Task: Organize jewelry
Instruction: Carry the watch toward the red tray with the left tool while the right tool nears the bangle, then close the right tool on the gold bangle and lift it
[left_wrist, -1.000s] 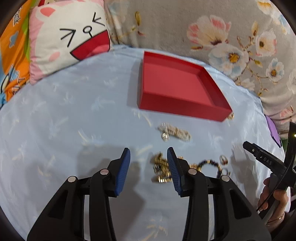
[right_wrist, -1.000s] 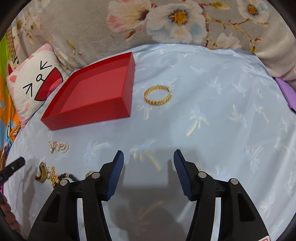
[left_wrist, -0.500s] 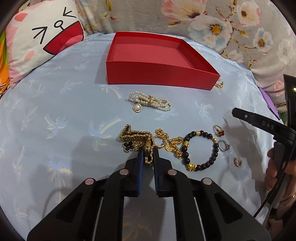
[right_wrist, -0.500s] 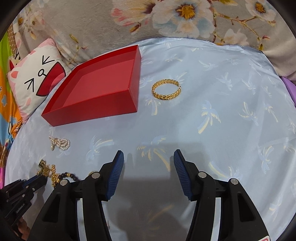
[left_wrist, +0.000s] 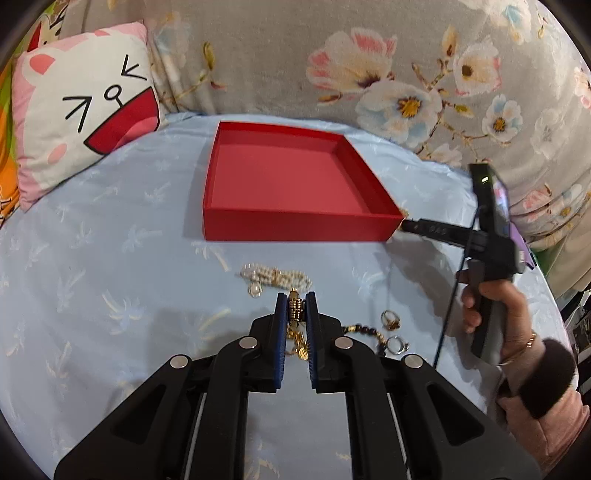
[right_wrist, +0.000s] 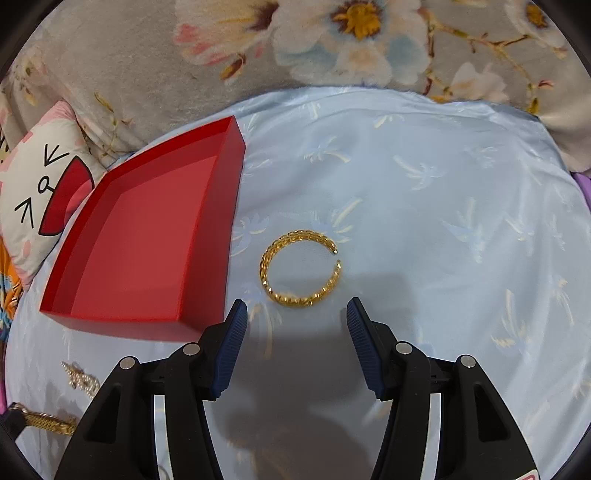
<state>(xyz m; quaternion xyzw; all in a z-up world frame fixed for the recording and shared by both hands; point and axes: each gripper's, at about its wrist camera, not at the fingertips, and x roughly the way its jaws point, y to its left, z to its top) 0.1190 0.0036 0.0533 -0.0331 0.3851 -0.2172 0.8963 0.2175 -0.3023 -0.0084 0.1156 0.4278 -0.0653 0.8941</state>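
Note:
My left gripper is shut on a gold chain bracelet, lifted off the blue sheet, with part of the chain hanging behind the pads. The empty red tray lies ahead of it. A pearl bracelet rests between gripper and tray. Rings and a dark bead bracelet lie to the right. My right gripper stands open just short of a gold open bangle, which lies on the sheet right of the red tray. The gold chain bracelet shows at the lower left of that view.
A cat-face cushion and a floral blanket border the far side of the sheet. A person's hand holds the right gripper's handle at the right of the left wrist view. The pearl bracelet lies left of the right gripper.
My left gripper went from open to shut on the gold chain bracelet and lifted it. My right gripper moved forward to the gold bangle, its jaws unchanged.

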